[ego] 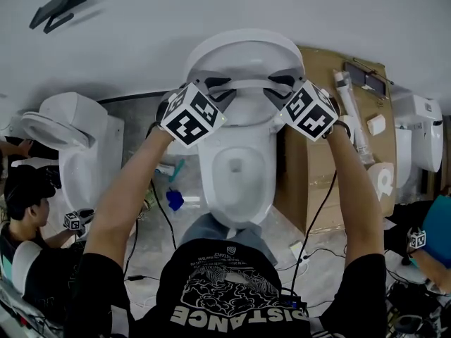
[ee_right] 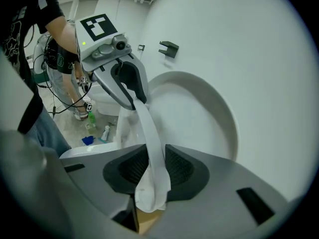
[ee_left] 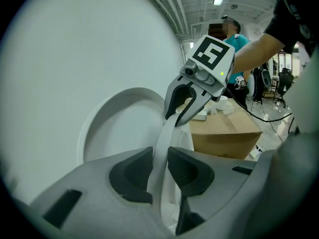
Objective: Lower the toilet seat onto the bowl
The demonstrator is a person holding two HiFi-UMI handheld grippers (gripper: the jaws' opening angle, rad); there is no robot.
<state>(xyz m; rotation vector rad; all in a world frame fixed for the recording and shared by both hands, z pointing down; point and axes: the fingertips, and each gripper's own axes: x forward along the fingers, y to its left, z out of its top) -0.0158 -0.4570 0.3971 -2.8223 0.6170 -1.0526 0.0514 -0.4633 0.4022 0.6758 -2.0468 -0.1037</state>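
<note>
White wall [ego: 211, 13] behind; toilet bowl [ego: 236, 171] at frame centre. Toilet seat [ego: 248, 84]: raised off the bowl, upper centre, before the lid [ego: 246, 48]. Left tongs [ego: 217, 89] pinch its left rim; right tongs [ego: 280, 86] pinch its right rim.

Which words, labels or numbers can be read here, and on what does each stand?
"DISTANCE": on the person's black T-shirt, upside down in the head view.
White marks on the cardboard box: too blurred to read.
Marker cubes: patterns only, no letters.
</note>
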